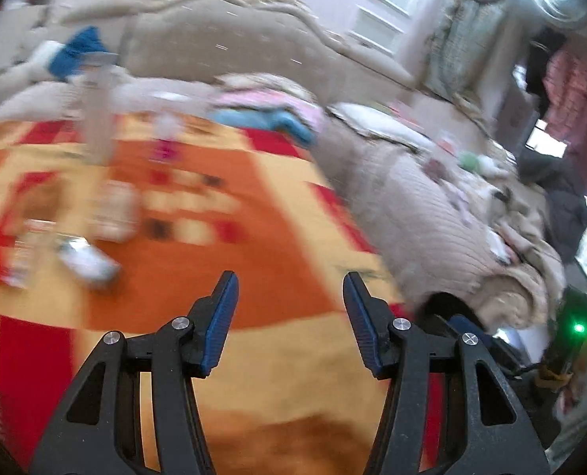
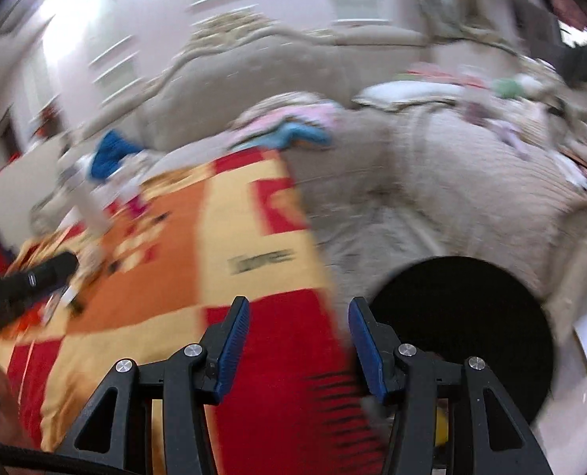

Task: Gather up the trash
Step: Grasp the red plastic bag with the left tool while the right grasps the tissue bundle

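Both grippers hover empty over a littered orange, red and yellow patterned blanket (image 1: 254, 206).

Jaws of the left gripper (image 1: 289, 289) and right gripper (image 2: 298, 314) stand open, holding nothing. The blurred white crumpled wrapper (image 1: 89, 261) and pale plastic containers (image 1: 113, 213) lie ahead-left of the left jaws; the round black bin (image 2: 459, 328) sits just right of the right jaws. Heavy blur suggests fast motion, risking a misjudged grab or snagged blanket.

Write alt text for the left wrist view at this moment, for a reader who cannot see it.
The open left gripper hangs empty above an orange, red and yellow blanket. Blurred litter lies ahead to the left: a crumpled white wrapper and a pale jar-like container. A beige sofa strewn with clothes fills the right.
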A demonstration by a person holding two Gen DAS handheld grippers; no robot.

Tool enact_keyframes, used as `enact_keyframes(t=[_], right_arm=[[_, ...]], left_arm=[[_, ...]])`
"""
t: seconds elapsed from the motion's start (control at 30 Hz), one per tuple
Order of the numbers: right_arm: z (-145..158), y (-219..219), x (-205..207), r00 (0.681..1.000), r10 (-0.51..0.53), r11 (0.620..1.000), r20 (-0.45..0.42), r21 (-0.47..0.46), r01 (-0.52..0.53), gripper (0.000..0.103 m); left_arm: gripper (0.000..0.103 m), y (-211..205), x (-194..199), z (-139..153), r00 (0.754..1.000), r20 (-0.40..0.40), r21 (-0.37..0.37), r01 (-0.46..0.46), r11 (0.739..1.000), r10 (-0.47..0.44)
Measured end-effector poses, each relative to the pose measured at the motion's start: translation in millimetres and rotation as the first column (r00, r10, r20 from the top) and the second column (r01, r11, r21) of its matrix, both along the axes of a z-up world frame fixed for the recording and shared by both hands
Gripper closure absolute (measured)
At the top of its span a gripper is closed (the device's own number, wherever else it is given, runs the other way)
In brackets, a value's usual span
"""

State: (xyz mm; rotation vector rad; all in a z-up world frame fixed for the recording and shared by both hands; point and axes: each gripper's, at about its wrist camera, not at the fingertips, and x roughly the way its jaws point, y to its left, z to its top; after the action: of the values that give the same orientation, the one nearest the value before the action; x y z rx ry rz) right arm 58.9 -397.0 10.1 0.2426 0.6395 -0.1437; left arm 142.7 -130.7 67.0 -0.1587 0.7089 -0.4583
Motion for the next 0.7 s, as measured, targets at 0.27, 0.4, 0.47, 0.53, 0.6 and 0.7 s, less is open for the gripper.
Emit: enact_keyframes(t=[0.27, 0.4, 0.47, 0.53, 0.6, 0.7], right_arm=[[-23, 84, 38, 0.973, 0.221, 0.973, -0.066, -0.051, -0.224, 0.053], [-30, 101, 47, 0.963, 0.252, 0.964, -0.092, -0.068, -0.259, 0.053], [-30, 104, 49, 0.962, 0.253, 0.962, -0.099, -0.082, -0.262, 0.053], [-31, 106, 49, 0.961, 0.256, 0.960, -0.103, -0.087, -0.265, 0.053], [-31, 105, 48, 0.963, 0.251, 0.961, -0.102, -0.090, -0.260, 0.053], [-26, 108, 46, 0.967, 0.242, 0.963, -0.077, -0.106, -0.249, 0.053]], left_arm=[[0.039, 175, 37, 6, 0.966, 0.103, 0.186, -0.251, 0.950, 0.235], [0.036, 228, 75, -3, 0.953, 0.038, 0.158, -0.302, 0.940, 0.300], [0.036, 231, 89, -18, 0.959, -0.022, 0.161, -0.275, 0.948, 0.282], [0.036, 229, 100, -42, 0.960, -0.079, 0.180, -0.251, 0.951, 0.269], [0.036, 223, 103, -62, 0.956, -0.102, 0.219, -0.248, 0.944, 0.275], [0.036, 226, 100, -81, 0.947, -0.126, 0.220, -0.264, 0.939, 0.296]])
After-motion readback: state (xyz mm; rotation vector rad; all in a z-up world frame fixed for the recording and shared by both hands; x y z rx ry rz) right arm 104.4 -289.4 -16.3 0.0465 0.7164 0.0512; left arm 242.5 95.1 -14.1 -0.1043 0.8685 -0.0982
